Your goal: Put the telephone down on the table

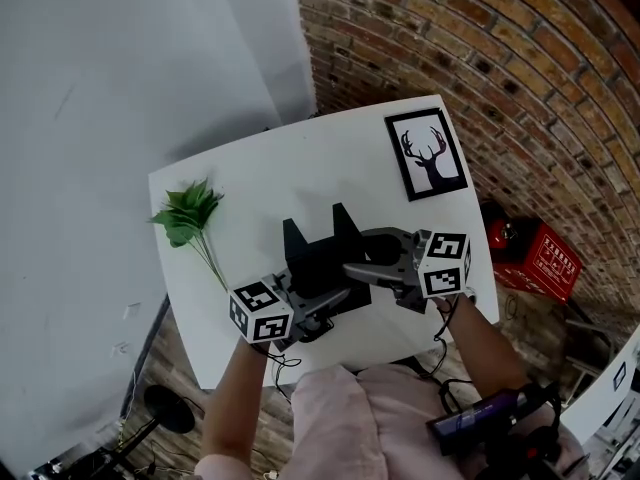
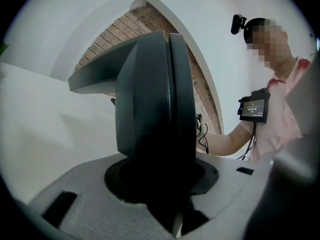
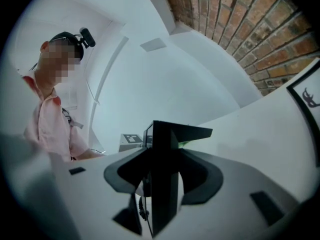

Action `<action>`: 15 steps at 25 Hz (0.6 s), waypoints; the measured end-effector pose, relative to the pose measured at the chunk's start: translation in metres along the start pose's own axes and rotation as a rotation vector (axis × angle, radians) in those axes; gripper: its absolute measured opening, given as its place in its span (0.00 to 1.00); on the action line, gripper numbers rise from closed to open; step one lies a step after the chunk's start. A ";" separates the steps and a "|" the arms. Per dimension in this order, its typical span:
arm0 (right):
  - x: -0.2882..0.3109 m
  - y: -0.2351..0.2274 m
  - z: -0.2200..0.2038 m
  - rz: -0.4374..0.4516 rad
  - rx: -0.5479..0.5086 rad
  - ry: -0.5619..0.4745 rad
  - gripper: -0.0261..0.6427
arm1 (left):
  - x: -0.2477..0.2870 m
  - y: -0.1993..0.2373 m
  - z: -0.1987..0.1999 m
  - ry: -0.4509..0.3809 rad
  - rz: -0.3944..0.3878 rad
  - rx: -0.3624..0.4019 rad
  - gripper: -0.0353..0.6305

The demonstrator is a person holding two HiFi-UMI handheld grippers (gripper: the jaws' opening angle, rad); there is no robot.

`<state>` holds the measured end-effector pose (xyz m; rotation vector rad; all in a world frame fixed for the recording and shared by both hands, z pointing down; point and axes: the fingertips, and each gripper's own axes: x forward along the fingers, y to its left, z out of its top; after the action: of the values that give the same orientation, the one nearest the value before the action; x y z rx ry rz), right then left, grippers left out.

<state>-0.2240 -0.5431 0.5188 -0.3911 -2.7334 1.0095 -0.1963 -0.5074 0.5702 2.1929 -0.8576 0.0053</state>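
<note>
The telephone [image 1: 322,260] is a black angular body with two raised prongs, held over the near middle of the white table [image 1: 250,173]. My left gripper [image 1: 318,313] grips its near-left side and my right gripper [image 1: 368,270] its right side. In the left gripper view the telephone [image 2: 152,109] fills the space between the jaws of the left gripper [image 2: 160,186]. From the right gripper view its narrow black edge [image 3: 165,169] is clamped in the right gripper [image 3: 162,189]. Whether its base touches the table is hidden.
A green plant sprig [image 1: 188,214] lies at the table's left edge. A framed deer picture [image 1: 427,153] lies at the far right corner. A red crate [image 1: 535,256] stands on the floor by the brick wall [image 1: 520,58]. A round black base [image 1: 167,408] sits on the floor at left.
</note>
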 end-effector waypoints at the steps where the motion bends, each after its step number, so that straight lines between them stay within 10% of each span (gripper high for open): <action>1: 0.000 -0.002 -0.002 -0.002 0.005 0.002 0.33 | 0.001 0.002 -0.002 0.001 0.001 -0.004 0.30; 15: 0.005 -0.030 -0.025 -0.046 0.048 0.045 0.34 | 0.009 0.024 -0.023 0.014 -0.001 -0.100 0.30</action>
<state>-0.2269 -0.5488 0.5576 -0.3370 -2.6597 1.0396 -0.1974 -0.5089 0.6049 2.0977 -0.8321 -0.0223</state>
